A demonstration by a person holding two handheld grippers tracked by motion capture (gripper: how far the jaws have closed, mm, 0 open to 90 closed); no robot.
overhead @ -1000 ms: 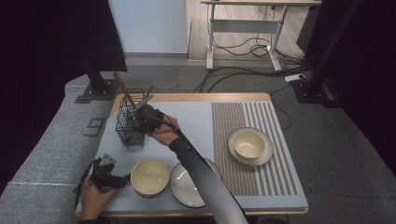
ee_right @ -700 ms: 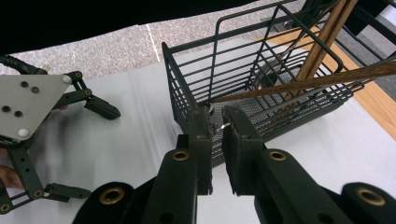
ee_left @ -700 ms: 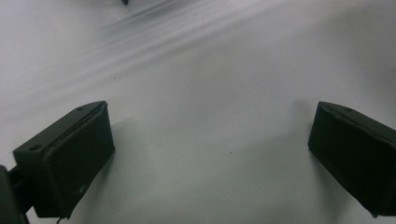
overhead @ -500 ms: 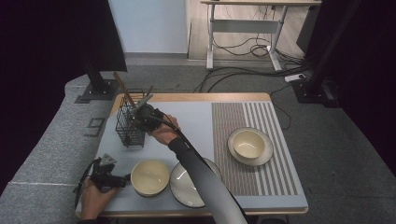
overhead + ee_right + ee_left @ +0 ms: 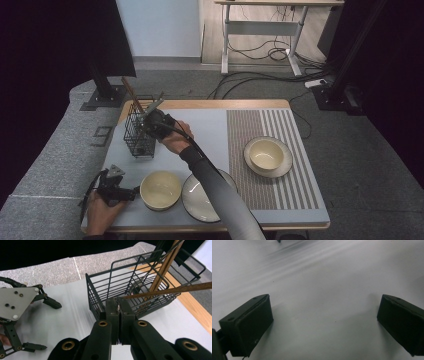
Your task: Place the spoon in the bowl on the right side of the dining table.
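High view: my right gripper (image 5: 150,119) sits at the black wire basket (image 5: 139,135) near the far-left of the table (image 5: 210,125). My left gripper (image 5: 131,190) rests near-left, just beside a cream bowl (image 5: 160,189).

Left gripper view: fingers (image 5: 247,325) spread wide, released over bare grey table top.

Right gripper view: fingers (image 5: 111,315) clenched on a thin brown wooden stick (image 5: 172,290), which lies across the basket's rim; other sticks (image 5: 163,267) stand inside it.

A black wire basket (image 5: 140,285) holds brown chopsticks (image 5: 162,267); cream bowl (image 5: 160,189) on pale grey mat (image 5: 210,130)
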